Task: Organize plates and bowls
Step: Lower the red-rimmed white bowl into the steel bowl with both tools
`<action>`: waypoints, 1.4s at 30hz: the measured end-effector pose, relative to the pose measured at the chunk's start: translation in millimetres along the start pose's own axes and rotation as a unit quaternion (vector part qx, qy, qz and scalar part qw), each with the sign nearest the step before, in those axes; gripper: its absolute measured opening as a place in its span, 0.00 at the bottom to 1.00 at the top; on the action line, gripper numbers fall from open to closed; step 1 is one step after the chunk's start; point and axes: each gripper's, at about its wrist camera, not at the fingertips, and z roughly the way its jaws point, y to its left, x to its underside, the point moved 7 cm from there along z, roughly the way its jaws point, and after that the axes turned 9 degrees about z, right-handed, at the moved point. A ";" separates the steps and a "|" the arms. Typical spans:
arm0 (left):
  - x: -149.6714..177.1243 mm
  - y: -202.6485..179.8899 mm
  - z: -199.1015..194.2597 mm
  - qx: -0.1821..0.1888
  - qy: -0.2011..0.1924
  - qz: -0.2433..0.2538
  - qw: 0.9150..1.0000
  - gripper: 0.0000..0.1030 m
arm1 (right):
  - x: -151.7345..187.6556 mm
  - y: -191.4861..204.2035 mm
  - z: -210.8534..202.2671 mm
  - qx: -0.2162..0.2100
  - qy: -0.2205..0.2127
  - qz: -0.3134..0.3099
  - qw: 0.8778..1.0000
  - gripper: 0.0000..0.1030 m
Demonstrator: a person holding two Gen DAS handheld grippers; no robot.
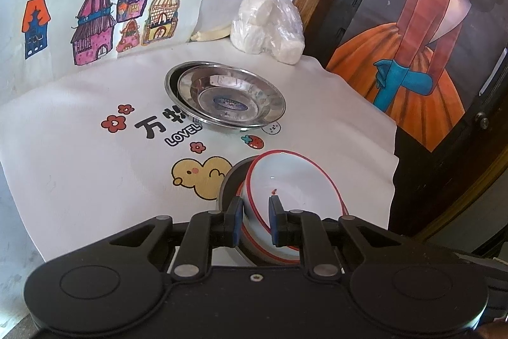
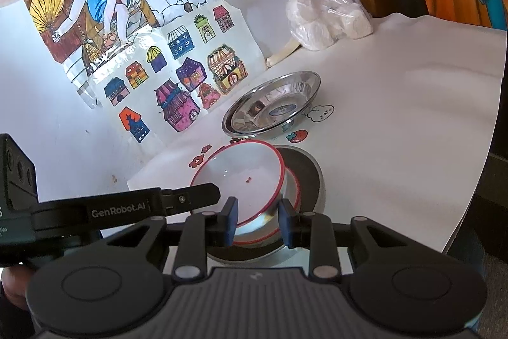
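Observation:
A white bowl with a red rim (image 1: 292, 180) (image 2: 241, 170) hangs tilted, and my left gripper (image 1: 256, 205) is shut on its near rim. In the right wrist view the left gripper (image 2: 206, 191) comes in from the left. Under it a second red-rimmed white bowl (image 1: 340, 207) (image 2: 293, 189) sits inside a grey bowl (image 1: 230, 180) (image 2: 308, 173) on the tablecloth. My right gripper (image 2: 258, 212) hovers at the near rims of this stack, its pads a little apart and pressing on nothing that I can see. Two nested steel plates (image 1: 228, 97) (image 2: 273, 110) lie farther back.
A plastic bag of white rolls (image 1: 266, 24) (image 2: 327, 18) stands at the back by the wall. Children's drawings (image 1: 95, 15) cover the wall on the left. A framed painting (image 1: 428, 53) stands to the right, past the table's edge (image 1: 393, 167). A hand (image 2: 9, 285) shows at lower left.

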 end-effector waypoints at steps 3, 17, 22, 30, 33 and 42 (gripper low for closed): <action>-0.1 -0.1 0.5 -0.001 0.001 0.001 1.000 0.17 | 0.1 -0.8 0.8 -0.001 0.002 0.002 1.000 0.31; -3.0 -1.5 6.7 -0.010 0.017 0.007 1.000 0.18 | 0.6 -4.0 2.8 -0.004 0.006 0.010 1.000 0.31; -3.0 -2.4 7.3 -0.011 0.017 0.009 1.000 0.18 | 0.3 -4.8 3.0 -0.004 0.006 0.011 1.000 0.31; -4.0 -3.5 9.2 -0.012 0.018 0.013 1.000 0.21 | -0.5 -5.0 2.8 -0.001 0.005 0.013 1.000 0.32; -4.3 -4.0 10.0 -0.011 0.019 0.015 1.000 0.22 | -1.3 -5.6 1.6 0.000 0.003 0.013 1.000 0.32; -4.3 -4.2 10.1 -0.011 0.019 0.015 1.000 0.23 | -1.1 -5.0 1.8 0.000 0.003 0.015 1.000 0.32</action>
